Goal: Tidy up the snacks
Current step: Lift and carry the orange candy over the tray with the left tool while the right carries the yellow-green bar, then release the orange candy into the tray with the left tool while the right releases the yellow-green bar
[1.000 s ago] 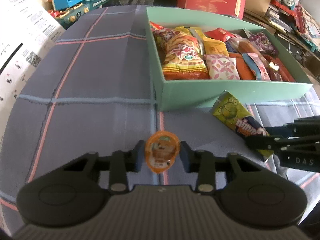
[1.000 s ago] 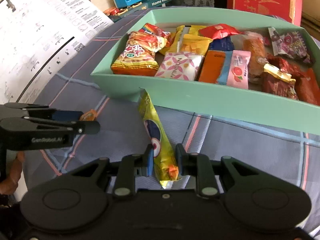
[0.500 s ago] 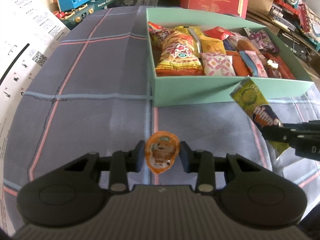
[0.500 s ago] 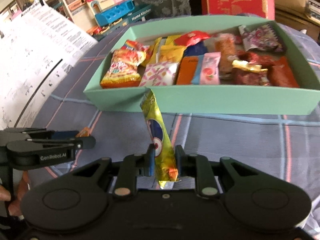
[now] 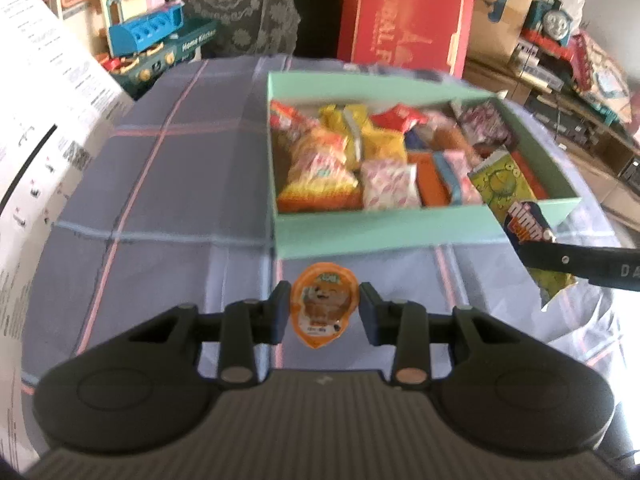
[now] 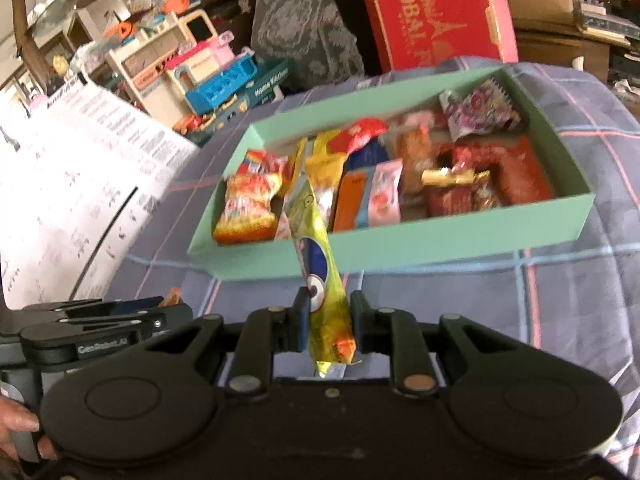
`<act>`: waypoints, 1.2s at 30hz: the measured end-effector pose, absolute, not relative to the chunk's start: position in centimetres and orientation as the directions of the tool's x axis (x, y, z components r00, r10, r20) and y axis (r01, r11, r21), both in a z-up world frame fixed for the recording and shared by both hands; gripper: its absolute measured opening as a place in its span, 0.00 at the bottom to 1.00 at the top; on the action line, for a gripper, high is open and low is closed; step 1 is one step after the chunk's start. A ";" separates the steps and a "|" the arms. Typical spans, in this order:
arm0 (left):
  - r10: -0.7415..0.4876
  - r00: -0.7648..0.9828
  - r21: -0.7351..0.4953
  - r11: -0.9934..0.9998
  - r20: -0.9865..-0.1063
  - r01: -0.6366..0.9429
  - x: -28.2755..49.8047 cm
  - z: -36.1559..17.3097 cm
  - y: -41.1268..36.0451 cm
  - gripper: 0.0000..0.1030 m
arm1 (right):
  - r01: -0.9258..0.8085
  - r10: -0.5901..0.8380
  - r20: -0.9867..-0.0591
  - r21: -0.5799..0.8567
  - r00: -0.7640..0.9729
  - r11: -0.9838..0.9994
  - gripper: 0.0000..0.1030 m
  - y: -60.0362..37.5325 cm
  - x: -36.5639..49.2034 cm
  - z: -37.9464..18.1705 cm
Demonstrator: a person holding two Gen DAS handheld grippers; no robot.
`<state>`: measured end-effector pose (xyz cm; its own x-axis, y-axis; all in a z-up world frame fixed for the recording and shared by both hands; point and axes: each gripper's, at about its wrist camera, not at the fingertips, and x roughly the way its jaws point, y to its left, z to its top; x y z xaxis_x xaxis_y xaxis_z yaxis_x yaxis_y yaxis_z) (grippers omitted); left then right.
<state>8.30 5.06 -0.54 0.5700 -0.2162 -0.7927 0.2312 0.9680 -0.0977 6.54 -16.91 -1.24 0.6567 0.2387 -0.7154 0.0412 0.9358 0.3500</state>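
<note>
1. Both grippers have come up off the cloth since a second ago, each with a snack in its grip; the box now sits lower and fuller in both views, so more of its inside shows.
2. The left gripper is clamped on the jelly cup, pads pressing its two sides; the cup hangs clear of the cloth, just short of the box's near wall, and its seat between the pads looks the same as before.
3. The right gripper is closed tight on the lower end of the green packet; the packet stands up and leans forward, and its top, which a second ago lay against the outside of the box wall, now reaches over the rim in both views.
4. In my judgement the pick-up step is done for both snacks, and the carry to the box is under way; neither is inside yet.
5. The box is crowded; the packet's floppy free end may catch on the wall.
</note>
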 end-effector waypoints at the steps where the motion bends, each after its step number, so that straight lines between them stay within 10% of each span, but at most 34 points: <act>1: -0.221 0.576 -0.098 0.967 -0.787 0.237 8.5 -0.1 4.9 0.34 | 0.044 0.236 -0.712 0.350 0.662 0.936 0.20 -17.2 6.6 -1.0; 32: -0.162 0.600 -0.017 0.971 -0.784 0.239 30.8 0.7 -2.7 0.35 | 0.154 0.176 -0.721 0.367 0.670 0.918 0.22 -23.4 25.8 -0.2; 34: -0.136 0.594 -0.006 0.976 -0.793 0.216 31.5 0.1 -2.6 0.57 | 0.159 0.179 -0.726 0.371 0.664 0.915 0.34 -23.3 26.4 -0.7; 36: -0.100 0.592 0.015 0.982 -0.800 0.186 31.9 -0.5 -2.5 0.93 | 0.167 0.171 -0.736 0.362 0.654 0.917 0.75 -23.1 26.8 -1.0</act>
<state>31.86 -2.51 -0.46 0.5922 -0.0996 -0.7996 0.1859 0.9825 0.0153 26.82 -23.07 -0.98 0.6545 0.1713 -0.7364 0.1666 0.9174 0.3615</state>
